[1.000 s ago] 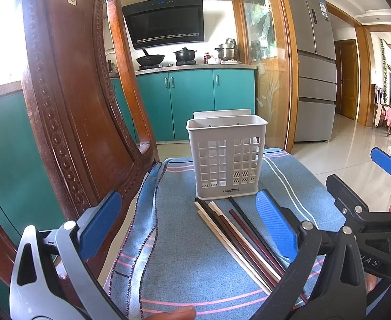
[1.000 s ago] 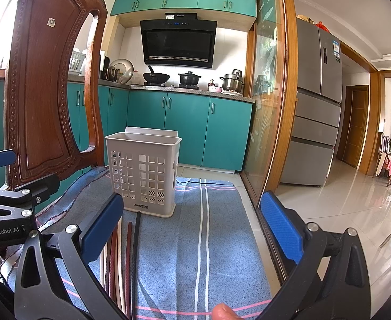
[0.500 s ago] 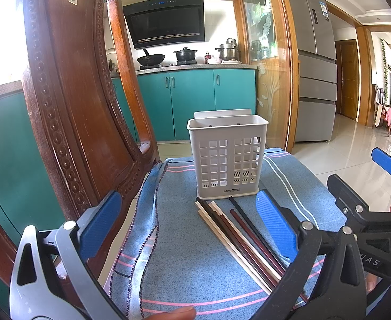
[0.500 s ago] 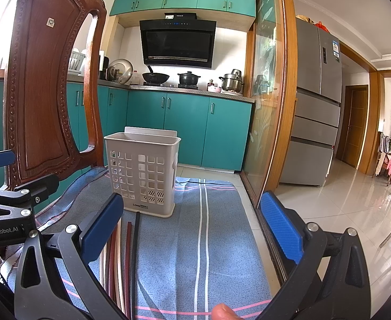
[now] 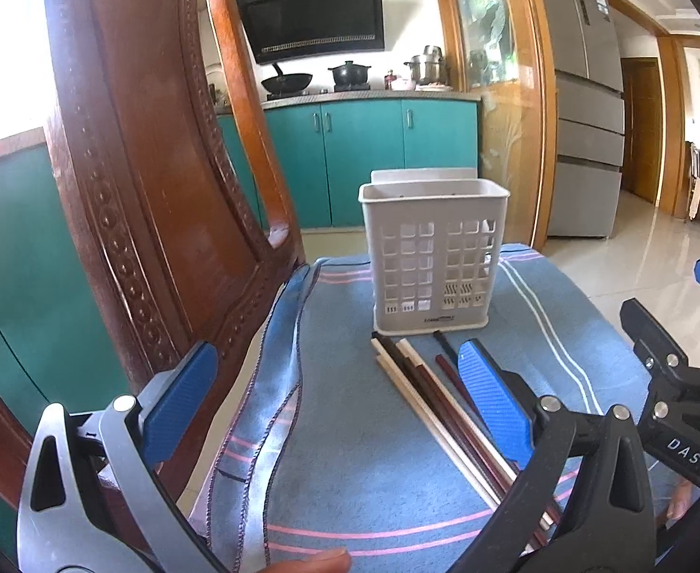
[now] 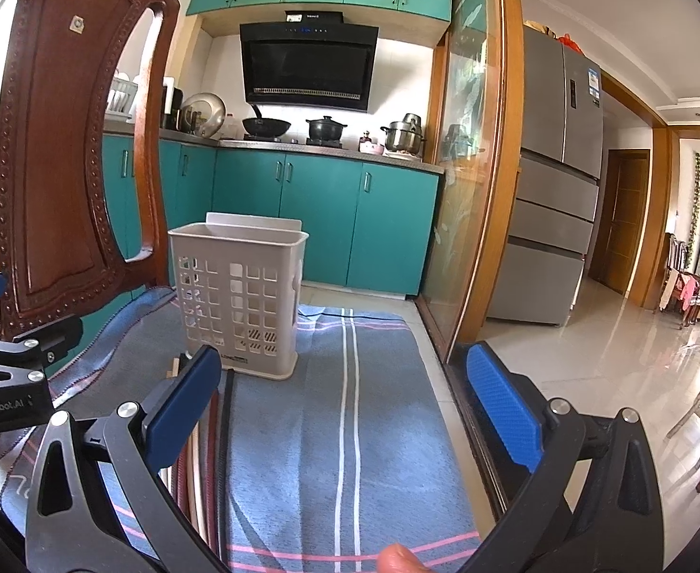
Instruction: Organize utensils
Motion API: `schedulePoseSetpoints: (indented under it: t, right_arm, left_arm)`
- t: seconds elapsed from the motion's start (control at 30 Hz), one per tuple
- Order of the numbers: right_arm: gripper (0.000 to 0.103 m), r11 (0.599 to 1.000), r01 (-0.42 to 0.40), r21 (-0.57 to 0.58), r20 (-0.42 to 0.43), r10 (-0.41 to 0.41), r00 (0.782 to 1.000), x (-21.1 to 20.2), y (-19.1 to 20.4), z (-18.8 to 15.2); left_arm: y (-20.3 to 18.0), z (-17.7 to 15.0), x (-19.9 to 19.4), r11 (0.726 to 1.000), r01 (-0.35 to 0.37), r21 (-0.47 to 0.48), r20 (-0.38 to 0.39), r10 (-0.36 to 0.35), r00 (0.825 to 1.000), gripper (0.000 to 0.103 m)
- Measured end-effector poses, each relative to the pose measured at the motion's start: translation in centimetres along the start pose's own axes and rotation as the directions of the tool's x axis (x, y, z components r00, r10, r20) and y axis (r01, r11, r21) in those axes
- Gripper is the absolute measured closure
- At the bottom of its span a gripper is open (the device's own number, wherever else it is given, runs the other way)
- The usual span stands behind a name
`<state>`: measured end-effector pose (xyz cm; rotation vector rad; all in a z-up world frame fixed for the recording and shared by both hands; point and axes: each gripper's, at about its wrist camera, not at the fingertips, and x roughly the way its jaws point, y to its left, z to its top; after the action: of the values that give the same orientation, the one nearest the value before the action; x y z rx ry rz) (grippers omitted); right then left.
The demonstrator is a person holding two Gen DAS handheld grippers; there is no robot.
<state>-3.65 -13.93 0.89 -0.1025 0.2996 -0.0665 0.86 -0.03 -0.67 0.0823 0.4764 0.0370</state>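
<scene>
Chopsticks [image 5: 433, 401] before holder [image 5: 433, 258], tips clear only from left; both jaws wide, empty.

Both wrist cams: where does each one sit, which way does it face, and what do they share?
Left wrist: on the left gripper, low over the blue cloth, facing the holder and chopsticks; its open pads, a thumb tip and the right gripper show.
Right wrist: on the right gripper, facing the holder from further right; the left gripper shows at the left edge.
Shared: holder, chopsticks, cloth, chair back.
</scene>
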Motion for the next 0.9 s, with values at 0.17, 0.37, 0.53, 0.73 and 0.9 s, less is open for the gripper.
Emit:
schedulePoseSetpoints:
  t: [0.17, 0.37, 0.53, 0.73, 0.9]
  right_arm:
    - [0.003, 1.0, 0.019, -0.009, -0.029, -0.019, 0.999, 0.3, 0.0, -0.1]
    - [0.003, 0.999, 0.03, -0.021, -0.119, -0.032, 0.992, 1.8, -0.1, -0.5]
    - [0.003, 1.0, 0.002, 0.001, -0.28, -0.002, 0.96, 4.3, -0.8, -1.7]
    - [0.003, 0.998, -0.003, 0.068, -0.345, 0.026, 0.938, 5.6, -1.9, -2.0]
    - [0.019, 0.996, -0.056, 0.064, -0.461, 0.079, 0.884, 9.1, -0.9, -2.1]
  left_arm:
    - [0.0, -0.3, 0.5, 1.0, 0.009, -0.008, -0.033, -0.01, 0.999, 0.003]
    - [-0.4, -0.9, 1.7, 1.0, 0.007, 0.018, -0.112, -0.005, 0.994, 0.003]
    - [-0.8, -2.3, 4.1, 0.999, 0.045, 0.022, -0.264, -0.037, 0.964, 0.003]
    - [-1.1, -3.5, 5.2, 0.997, 0.069, 0.037, -0.349, -0.052, 0.936, 0.003]
    - [-1.0, -4.0, 5.7, 0.996, 0.091, 0.011, -0.405, -0.079, 0.911, 0.003]
